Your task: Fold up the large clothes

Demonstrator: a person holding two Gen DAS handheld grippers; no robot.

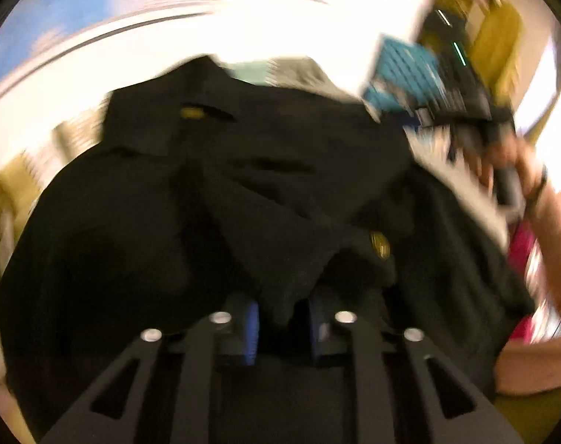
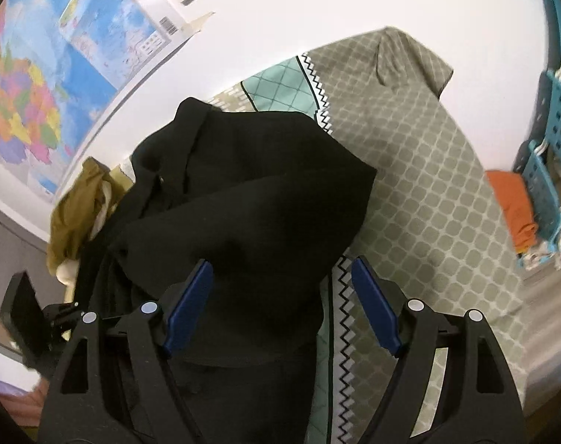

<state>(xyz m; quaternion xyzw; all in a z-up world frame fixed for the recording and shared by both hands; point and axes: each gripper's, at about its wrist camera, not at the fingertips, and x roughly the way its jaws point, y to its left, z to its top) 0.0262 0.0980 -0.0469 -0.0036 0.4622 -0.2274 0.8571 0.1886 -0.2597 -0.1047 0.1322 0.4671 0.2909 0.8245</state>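
A large black garment [image 1: 206,203] with gold buttons [image 1: 379,244] lies crumpled and fills the blurred left wrist view. My left gripper [image 1: 283,301] is shut on a fold of it, the cloth bunched between the blue pads [image 1: 251,329]. In the right wrist view the same black garment [image 2: 261,185] lies heaped on a patterned bed cover [image 2: 428,185]. My right gripper [image 2: 282,261] hangs open over the garment's near edge; its left pad [image 2: 191,307] is over the cloth and its right pad over the cover, gripping nothing. A person's hand [image 1: 517,162] holds a blurred black tool at upper right.
An olive garment [image 2: 73,214] lies left of the black one. Orange folded cloth [image 2: 513,207] and teal plastic baskets [image 2: 554,129] stand at the right. A coloured map [image 2: 39,92] hangs on the wall. Pink fabric [image 1: 521,251] shows by the person's arm.
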